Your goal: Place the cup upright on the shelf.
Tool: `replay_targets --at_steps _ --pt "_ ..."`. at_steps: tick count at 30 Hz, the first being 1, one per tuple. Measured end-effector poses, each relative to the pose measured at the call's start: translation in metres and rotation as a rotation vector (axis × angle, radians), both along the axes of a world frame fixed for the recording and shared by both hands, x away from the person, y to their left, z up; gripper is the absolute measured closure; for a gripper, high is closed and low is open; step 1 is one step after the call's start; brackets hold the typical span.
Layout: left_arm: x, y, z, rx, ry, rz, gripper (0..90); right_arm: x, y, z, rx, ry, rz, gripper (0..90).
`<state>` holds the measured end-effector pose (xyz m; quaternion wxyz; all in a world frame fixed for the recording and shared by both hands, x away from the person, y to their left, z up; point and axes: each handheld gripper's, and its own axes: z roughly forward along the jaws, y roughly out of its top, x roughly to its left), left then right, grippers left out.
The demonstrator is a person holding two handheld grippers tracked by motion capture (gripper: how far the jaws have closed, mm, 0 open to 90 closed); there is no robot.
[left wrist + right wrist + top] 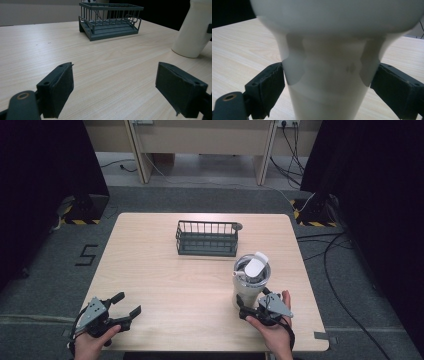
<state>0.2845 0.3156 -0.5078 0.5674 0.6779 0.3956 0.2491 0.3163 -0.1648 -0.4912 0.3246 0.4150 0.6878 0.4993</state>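
Your right gripper (327,82) has its jaws pressed against both sides of the white tumbler's (329,75) narrow lower body, gripping it where it stands upright directly ahead. Your left gripper (115,90) is spread wide over bare table (37,42), holding nothing.

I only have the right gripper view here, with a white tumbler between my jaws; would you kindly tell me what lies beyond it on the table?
Observer: In the high view, a dark wire basket stands past the tumbler, nearer the table's far edge.
Operator: Thank you. Is the tumbler covered?
Observer: Yes, a white lid with a raised flap sits on top.
Operator: And where is the left tool?
Observer: The left tool is near the table's front left corner, jaws wide apart, holding nothing.
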Motion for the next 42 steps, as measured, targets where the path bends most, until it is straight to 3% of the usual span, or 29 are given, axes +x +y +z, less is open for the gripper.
replay_targets --at_steps 17,28,42 --pt "0.000 -0.001 0.000 -0.010 0.001 -0.005 14.2 0.015 0.010 -0.005 -0.005 -0.034 -0.009 6.8" --pt "0.000 -0.001 0.000 -0.013 0.000 -0.012 14.4 0.019 0.010 -0.009 0.023 -0.053 -0.014 10.6" --pt "0.000 -0.001 0.000 -0.016 0.001 -0.014 14.5 0.019 0.010 -0.004 0.013 -0.021 -0.008 11.1"
